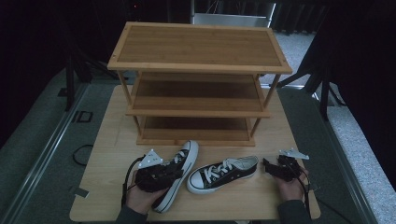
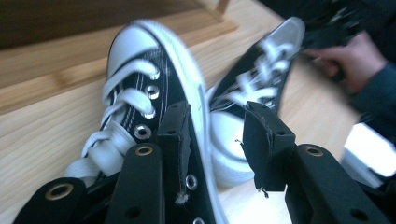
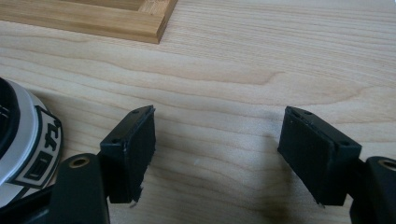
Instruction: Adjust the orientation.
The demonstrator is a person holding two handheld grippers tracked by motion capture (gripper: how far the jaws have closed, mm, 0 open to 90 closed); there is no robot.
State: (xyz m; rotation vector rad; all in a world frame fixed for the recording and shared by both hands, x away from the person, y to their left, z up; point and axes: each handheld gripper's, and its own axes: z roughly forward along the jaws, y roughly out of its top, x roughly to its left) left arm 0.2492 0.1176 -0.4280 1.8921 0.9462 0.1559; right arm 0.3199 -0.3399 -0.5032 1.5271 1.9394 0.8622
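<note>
Two black canvas sneakers with white laces and soles lie on the table. The left sneaker (image 1: 186,157) (image 2: 140,79) points toward the rack. My left gripper (image 1: 175,173) (image 2: 217,109) is at its opening: one jaw sits inside against the eyelet side and the other stands outside, apart from the white sole edge. The right sneaker (image 1: 224,171) (image 2: 261,79) lies on the table with its toe toward the left shoe. My right gripper (image 1: 267,167) (image 3: 217,116) stands open just behind its heel (image 3: 28,149), with bare wood between its jaws.
A three-shelf wooden rack (image 1: 196,107) stands at the back of the table (image 1: 112,140), its bottom frame (image 3: 93,21) close ahead of the right gripper. A hand (image 2: 355,60) holds the right gripper. Dark floor and stands surround the table.
</note>
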